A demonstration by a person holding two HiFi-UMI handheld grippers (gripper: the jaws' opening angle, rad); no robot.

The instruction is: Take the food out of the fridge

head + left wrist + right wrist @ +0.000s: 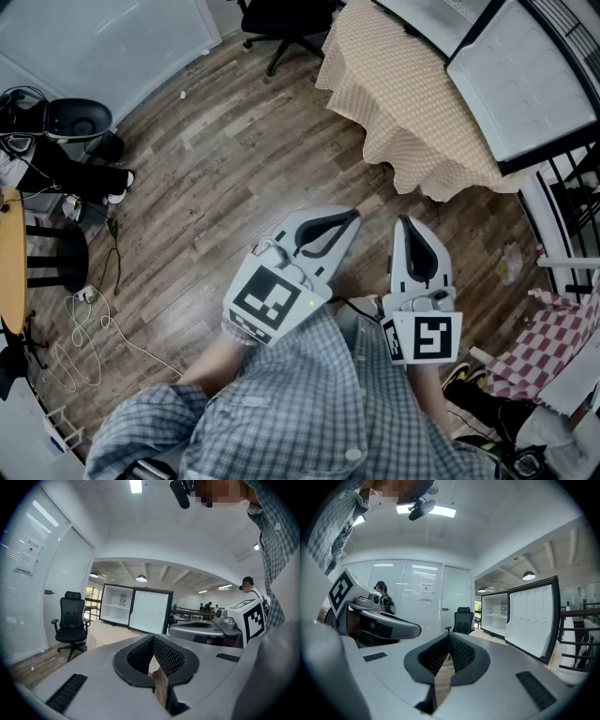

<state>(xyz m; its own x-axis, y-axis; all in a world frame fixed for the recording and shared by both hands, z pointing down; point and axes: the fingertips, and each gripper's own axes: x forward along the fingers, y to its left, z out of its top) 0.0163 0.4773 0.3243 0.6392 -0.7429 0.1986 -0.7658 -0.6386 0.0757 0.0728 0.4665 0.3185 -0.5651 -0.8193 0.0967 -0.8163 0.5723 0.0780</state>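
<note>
Open floor ahead, clutter round the edges

Bare wooden floor (234,178) lies clear from centre out to 11 o'clock. A cloth-covered table (403,103) blocks 1 o'clock, the fridge's open door (525,84) swung wide over it; an office chair (281,23) stands at 12, cables (89,328) trail at 9

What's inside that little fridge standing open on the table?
The fridge shows white walls, one shelf and a small round thing just above it, too small to identify. The open door covers its right side.
</note>
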